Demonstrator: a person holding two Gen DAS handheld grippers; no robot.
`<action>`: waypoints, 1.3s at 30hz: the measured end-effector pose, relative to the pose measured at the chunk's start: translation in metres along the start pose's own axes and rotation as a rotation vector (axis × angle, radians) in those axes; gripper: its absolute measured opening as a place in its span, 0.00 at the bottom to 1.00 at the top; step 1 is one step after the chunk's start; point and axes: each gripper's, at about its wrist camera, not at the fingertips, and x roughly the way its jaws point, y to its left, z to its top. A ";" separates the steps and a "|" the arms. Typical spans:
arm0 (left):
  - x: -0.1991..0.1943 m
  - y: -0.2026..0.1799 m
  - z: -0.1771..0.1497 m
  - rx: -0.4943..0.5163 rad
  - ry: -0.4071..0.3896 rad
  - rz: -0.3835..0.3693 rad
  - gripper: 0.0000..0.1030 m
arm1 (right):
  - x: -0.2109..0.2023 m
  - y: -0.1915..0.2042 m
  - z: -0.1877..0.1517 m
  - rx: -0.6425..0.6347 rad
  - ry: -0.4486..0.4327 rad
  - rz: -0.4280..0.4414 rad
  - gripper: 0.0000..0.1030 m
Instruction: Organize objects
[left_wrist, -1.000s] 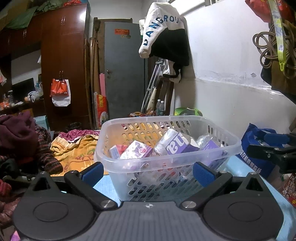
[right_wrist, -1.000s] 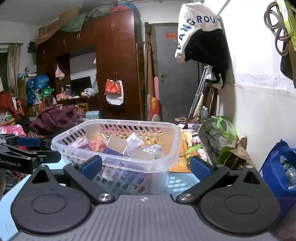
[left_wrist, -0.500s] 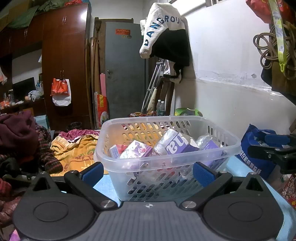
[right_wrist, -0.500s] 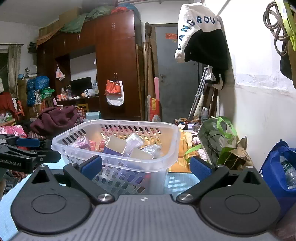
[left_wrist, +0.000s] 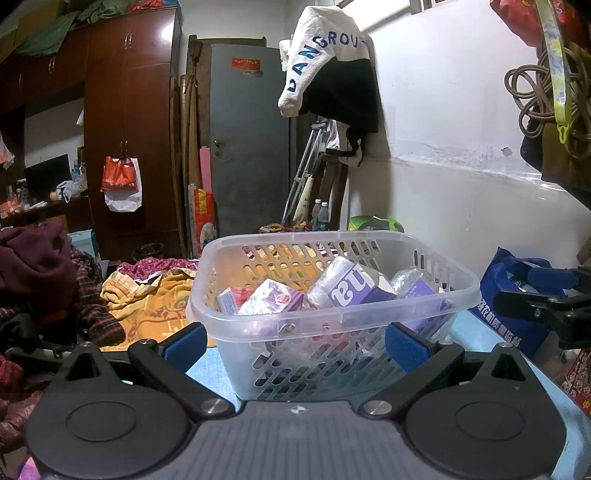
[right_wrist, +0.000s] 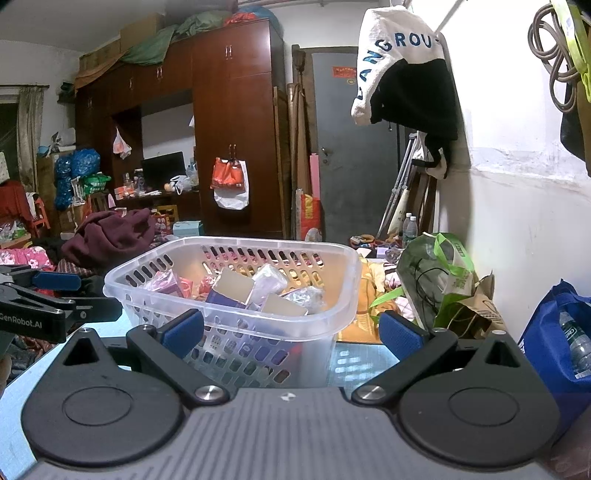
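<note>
Two wide-open claws face a filled clear basket on the blue surface.

The perforated basket (left_wrist: 332, 317) sits on the light blue surface (right_wrist: 351, 363), holding purple and pink packets (left_wrist: 271, 301) and a wrapped tissue pack (left_wrist: 347, 286). The left claw (left_wrist: 293, 341) is spread wide, empty, its blue pads flanking the basket's near wall. The right claw (right_wrist: 291, 332), equally wide and empty, faces the basket's right corner, its left pad before the wall.
</note>
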 end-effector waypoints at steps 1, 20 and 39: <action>0.000 0.000 0.000 0.001 0.000 0.000 1.00 | 0.000 0.000 0.000 0.001 0.001 0.001 1.00; 0.000 -0.002 -0.001 0.000 0.000 -0.006 1.00 | 0.000 0.000 -0.001 0.000 0.000 0.001 1.00; 0.002 -0.005 -0.004 0.000 0.002 -0.012 1.00 | 0.000 0.000 -0.002 -0.001 0.000 0.002 1.00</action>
